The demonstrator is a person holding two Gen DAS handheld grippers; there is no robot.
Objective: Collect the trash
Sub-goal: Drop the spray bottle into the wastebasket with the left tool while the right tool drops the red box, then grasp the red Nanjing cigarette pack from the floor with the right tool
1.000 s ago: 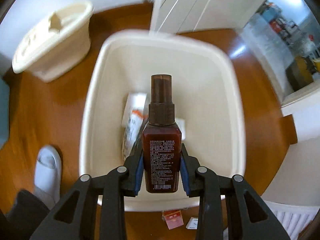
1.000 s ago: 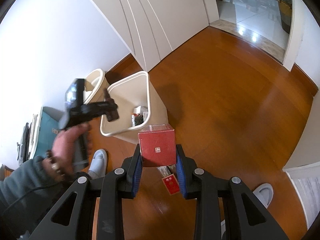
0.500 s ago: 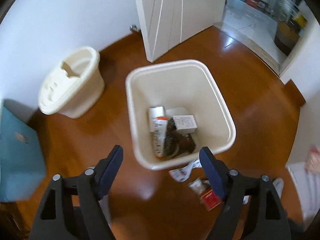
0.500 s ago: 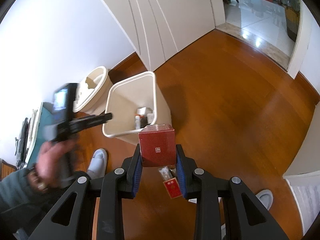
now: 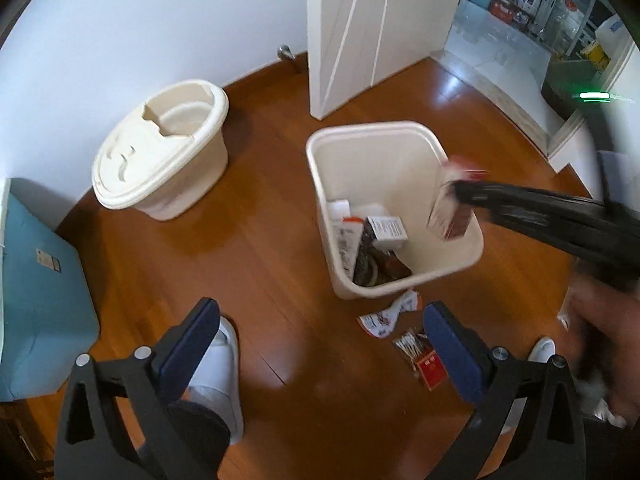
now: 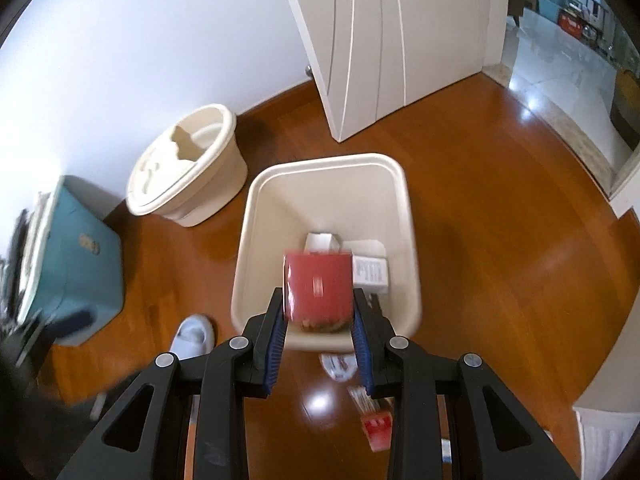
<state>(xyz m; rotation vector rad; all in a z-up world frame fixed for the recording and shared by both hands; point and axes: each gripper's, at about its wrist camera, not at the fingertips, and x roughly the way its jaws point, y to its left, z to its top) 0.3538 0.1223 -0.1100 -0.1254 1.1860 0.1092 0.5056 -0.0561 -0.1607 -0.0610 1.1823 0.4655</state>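
You will find no text here that can be read. The white carton (image 5: 387, 229) lying in the cream bin (image 5: 460, 264) carries lines of dark print, too small and blurred to make out. The red box (image 6: 318, 286) between the fingers of your right gripper (image 6: 319, 330) bears a small pale mark on its face, smeared by motion. The flat red packet (image 5: 431, 368) on the floor has a light emblem, and the teal case (image 5: 40, 280) a small label, both illegible.
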